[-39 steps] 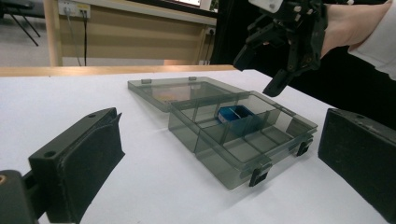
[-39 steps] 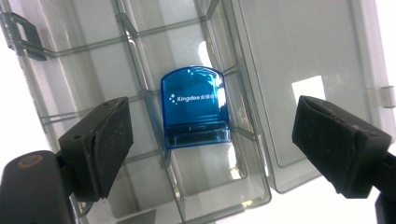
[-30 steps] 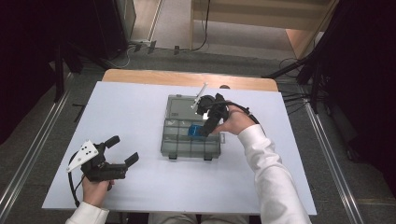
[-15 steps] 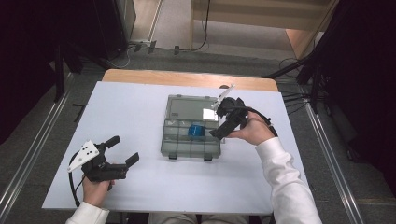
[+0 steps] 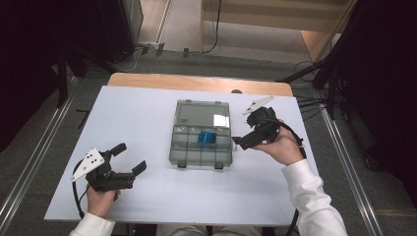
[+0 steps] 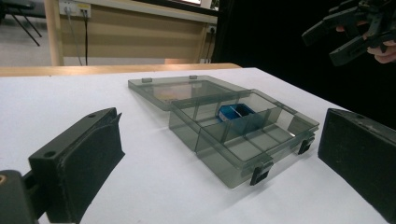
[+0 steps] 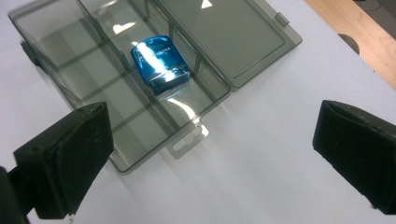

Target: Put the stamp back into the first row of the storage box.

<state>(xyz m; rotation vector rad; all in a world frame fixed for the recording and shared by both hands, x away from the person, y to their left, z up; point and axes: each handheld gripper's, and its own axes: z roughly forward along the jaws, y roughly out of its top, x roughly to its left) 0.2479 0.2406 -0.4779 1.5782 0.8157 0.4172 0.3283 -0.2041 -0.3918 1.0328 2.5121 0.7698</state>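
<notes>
I see both tongs spread and empty: left gripper [image 5: 129, 158] lower left, right gripper [image 5: 244, 141] beside the open box [image 5: 201, 133] mid-frame.

1. I drew my right gripper [image 5: 244, 141] back off the grey compartment box [image 5: 200, 153] to its right side.
2. I lifted it clear, jaws apart and empty.
3. That uncovered the blue object [image 5: 204, 137] in its compartment.

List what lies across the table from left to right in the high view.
Left gripper → clear plastic box with the blue item inside → right gripper.
</notes>
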